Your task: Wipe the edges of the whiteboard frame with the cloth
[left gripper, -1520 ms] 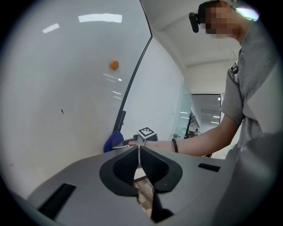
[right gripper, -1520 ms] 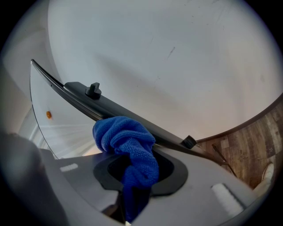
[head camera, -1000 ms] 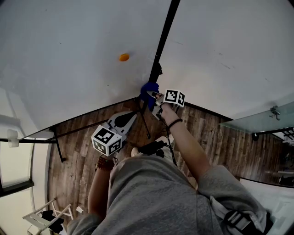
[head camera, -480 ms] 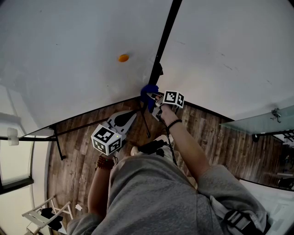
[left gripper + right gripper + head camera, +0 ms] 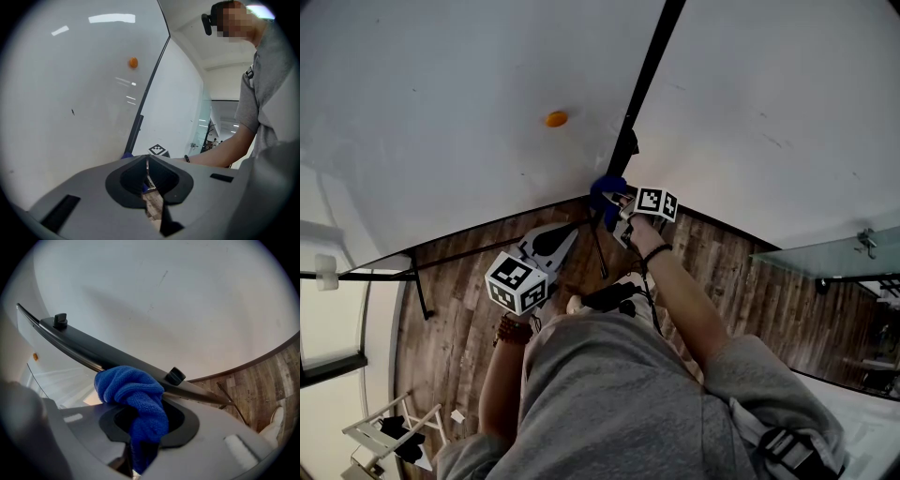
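The whiteboard's black frame edge (image 5: 645, 89) runs down the middle of the head view, with white board on its left. A blue cloth (image 5: 606, 194) is pressed against the lower part of that edge, and my right gripper (image 5: 619, 208) is shut on it. In the right gripper view the cloth (image 5: 140, 399) bunches out of the jaws and touches the black frame (image 5: 108, 352). My left gripper (image 5: 572, 239) hangs lower left, away from the frame, jaws closed with nothing between them; its view shows the frame edge (image 5: 147, 101).
An orange magnet (image 5: 555, 119) sticks to the board left of the frame. A black knob (image 5: 176, 376) sits on the frame close to the cloth, another knob (image 5: 60, 320) farther along. The stand's legs (image 5: 598, 248) and wooden floor (image 5: 459, 300) lie below.
The right gripper and cloth stay against the lower frame edge, shifted only very slightly. The left gripper has hardly moved.
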### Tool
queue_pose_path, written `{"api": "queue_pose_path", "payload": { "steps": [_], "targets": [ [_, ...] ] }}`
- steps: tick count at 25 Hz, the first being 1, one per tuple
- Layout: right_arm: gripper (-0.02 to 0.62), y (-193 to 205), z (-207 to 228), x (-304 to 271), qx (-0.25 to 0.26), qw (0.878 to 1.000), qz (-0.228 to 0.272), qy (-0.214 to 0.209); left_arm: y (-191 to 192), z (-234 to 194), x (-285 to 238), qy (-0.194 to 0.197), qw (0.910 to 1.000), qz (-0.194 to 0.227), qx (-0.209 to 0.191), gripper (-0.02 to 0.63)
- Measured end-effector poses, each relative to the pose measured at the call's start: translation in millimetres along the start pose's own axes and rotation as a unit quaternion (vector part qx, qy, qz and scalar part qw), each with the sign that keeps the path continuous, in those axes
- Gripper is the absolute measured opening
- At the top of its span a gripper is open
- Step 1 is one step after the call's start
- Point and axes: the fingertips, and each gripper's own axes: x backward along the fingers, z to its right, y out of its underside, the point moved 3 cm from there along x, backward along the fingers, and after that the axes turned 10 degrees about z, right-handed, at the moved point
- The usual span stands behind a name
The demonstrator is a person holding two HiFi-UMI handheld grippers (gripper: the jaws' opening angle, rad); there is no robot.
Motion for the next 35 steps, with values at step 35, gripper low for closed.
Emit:
{"api": "queue_pose_path", "payload": {
  "steps": [35],
  "targets": [
    [0.109,23.6,65.3,-22.1,-0.005,0.995,-0.073,0.073,3.6,-11.7,8.9,-0.062,0.998,0.007,0.01,0.02]
  ]
}}
